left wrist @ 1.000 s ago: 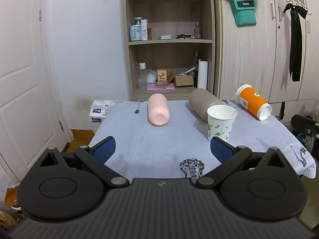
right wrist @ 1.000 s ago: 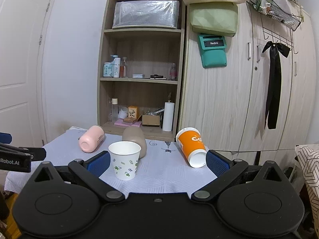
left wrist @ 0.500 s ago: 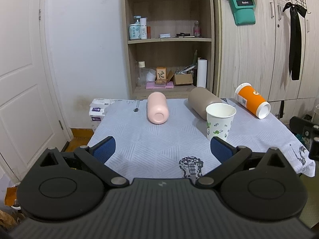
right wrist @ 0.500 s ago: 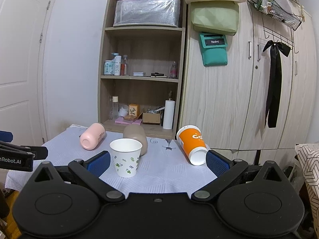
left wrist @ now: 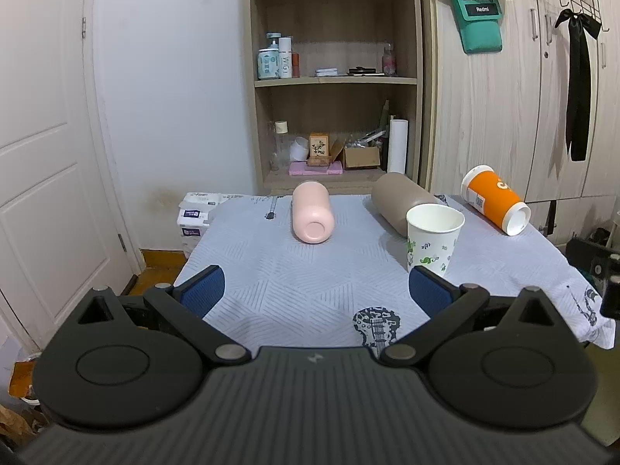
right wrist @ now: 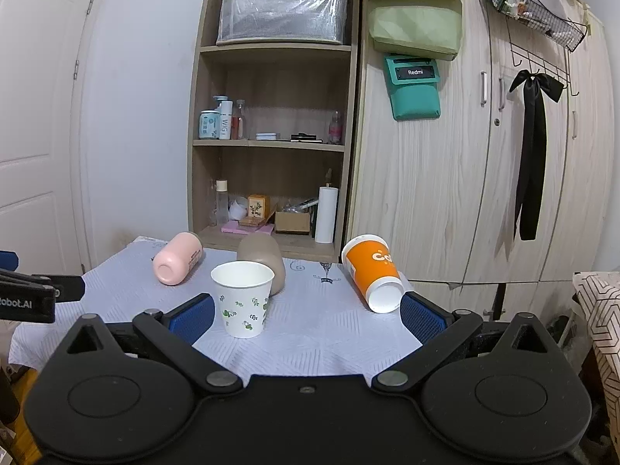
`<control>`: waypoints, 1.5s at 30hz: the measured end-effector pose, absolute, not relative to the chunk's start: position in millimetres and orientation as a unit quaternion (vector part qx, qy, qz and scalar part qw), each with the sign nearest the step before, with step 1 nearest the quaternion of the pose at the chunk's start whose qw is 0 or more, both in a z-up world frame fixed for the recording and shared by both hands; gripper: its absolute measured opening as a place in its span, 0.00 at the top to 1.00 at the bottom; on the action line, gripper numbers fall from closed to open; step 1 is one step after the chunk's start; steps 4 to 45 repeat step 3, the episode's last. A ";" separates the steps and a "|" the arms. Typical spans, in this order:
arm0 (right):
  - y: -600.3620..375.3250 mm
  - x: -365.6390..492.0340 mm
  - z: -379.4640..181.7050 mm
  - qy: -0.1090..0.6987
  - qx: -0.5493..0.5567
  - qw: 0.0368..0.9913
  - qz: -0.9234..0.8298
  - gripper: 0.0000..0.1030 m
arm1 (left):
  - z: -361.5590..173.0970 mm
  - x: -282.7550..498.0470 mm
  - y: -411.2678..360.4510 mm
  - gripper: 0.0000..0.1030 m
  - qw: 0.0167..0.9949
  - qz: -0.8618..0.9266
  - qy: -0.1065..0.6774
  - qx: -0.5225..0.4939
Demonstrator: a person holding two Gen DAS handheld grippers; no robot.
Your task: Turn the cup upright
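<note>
Since 1 second ago both tools have drawn back a little from the tabletop (left wrist: 294,271): in the left view the pink cup (left wrist: 312,212) and the white paper cup (left wrist: 433,237) sit slightly farther off, and in the right view the cups have slid lower in the picture. The cups themselves have not shifted on the cloth.

The white paper cup (right wrist: 242,297), taken as landmark, already stands upright. 3 cups lie on their sides: the pink cup to its left and farther back, the brown cup (left wrist: 403,204) just behind it and perhaps touching it, though the overlap hides that, and the orange paper cup (right wrist: 372,271) to its right with its white base toward the camera.

Which one is meant next is not shown; the orange paper cup lies closest ahead of the right tool (right wrist: 308,316). It is likely light and thin-walled, easily crushed, so a gentle squeeze across the middle of its side should serve, away from the soft rim. The pink and brown cups look stiffer, smooth and heavier, and may roll.

The left tool (left wrist: 316,290) has its jaws wide apart and holds nothing, well short of the pink cup. The right tool is likewise spread and empty, with the white paper cup just beyond its left pad and the orange paper cup just beyond its right pad.
</note>
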State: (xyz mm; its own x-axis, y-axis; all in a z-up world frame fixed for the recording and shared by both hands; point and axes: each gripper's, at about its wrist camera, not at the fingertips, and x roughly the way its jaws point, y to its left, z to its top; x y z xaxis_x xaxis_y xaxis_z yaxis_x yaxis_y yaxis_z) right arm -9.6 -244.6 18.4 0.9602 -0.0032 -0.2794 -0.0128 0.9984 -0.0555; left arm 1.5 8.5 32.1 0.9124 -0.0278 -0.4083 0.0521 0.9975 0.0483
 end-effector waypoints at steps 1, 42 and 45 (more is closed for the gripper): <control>-244.7 -9.5 18.3 0.142 -0.028 0.990 0.002 0.00 | 32.1 1.3 8.4 0.00 0.977 -0.020 0.208 0.029; -244.9 -8.2 18.7 0.143 -0.028 0.989 0.001 0.00 | 33.0 0.6 9.0 0.00 0.978 -0.020 0.208 0.029; -244.9 -8.2 18.7 0.143 -0.028 0.989 0.001 0.00 | 33.0 0.6 9.0 0.00 0.978 -0.020 0.208 0.029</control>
